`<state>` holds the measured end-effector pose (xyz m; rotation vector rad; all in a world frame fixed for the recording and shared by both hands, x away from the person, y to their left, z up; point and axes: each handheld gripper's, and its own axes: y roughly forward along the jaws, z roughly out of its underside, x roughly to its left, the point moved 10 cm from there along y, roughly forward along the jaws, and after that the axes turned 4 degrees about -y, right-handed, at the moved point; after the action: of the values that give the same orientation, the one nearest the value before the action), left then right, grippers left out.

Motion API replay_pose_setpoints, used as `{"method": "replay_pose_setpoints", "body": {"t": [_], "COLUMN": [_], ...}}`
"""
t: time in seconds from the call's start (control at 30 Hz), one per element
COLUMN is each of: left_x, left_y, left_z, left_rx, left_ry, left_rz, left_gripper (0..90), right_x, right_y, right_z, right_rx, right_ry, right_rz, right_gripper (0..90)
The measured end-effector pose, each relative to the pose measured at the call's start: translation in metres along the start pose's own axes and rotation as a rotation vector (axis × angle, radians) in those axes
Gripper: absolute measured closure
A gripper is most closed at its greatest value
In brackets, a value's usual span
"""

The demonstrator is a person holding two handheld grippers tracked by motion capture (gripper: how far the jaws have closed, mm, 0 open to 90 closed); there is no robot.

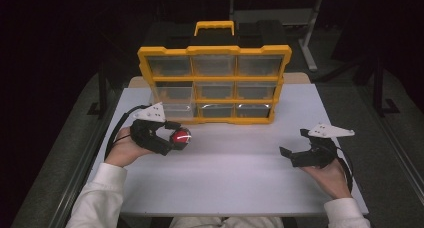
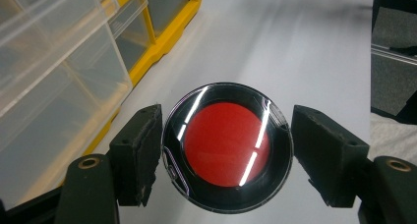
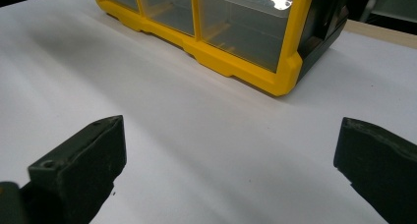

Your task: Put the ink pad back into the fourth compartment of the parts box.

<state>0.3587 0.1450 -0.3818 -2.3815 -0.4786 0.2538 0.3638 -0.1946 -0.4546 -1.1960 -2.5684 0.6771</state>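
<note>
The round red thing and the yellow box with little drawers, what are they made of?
The round red thing looks like glossy plastic or glass: bright light streaks cross its red centre and black rim. The yellow box looks like hard moulded plastic with a dull frame; its drawers seem clear plastic, since you see through them.

I work at a white table (image 1: pixel 240 178) with a matte top; overhead light lays soft pale bands across it and it takes blurred shadows. A tan wooden strip (image 1: pixel 299 78) edges its far side. The room beyond is dark, near black toward the top and the far left. The floor (image 1: pixel 75 133) is grey and carpet-like on both sides of the table. Dark metal frame rails (image 1: pixel 102 93) stand at my left, and another black upright stand (image 1: pixel 380 88) at my right. Further back, a pale grey desk leg (image 1: pixel 309 38) slants down to a foot on the floor. I see no windows.
</note>
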Motion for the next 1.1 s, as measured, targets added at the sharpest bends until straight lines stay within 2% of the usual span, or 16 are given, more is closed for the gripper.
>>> {"method": "replay_pose_setpoints", "body": {"t": [0.1,0.47,0.73,1.1], "left_x": [0.001,0.002,0.007,0.013], "left_y": [-0.002,-0.009,-0.018,-0.031], "left_z": [-0.003,-0.018,-0.027,-0.037], "left_rx": [0.017,0.027,0.022,0.010], "left_ry": [0.008,0.031,0.033,0.031], "left_rz": [-0.005,-0.014,-0.029,-0.040], "left_gripper": [29.7,29.7,29.7,29.7], "right_x": [0.000,-0.002,-0.003,-0.004], "right_y": [0.000,0.000,-0.001,-0.001], "right_z": [0.001,0.001,0.001,0.001], "right_rx": [0.006,0.006,0.005,0.005], "right_ry": [0.002,0.007,0.006,0.010], "right_rz": [0.003,0.003,0.022,0.022], "right_gripper": [0.0,0.0,0.0,0.0]}}
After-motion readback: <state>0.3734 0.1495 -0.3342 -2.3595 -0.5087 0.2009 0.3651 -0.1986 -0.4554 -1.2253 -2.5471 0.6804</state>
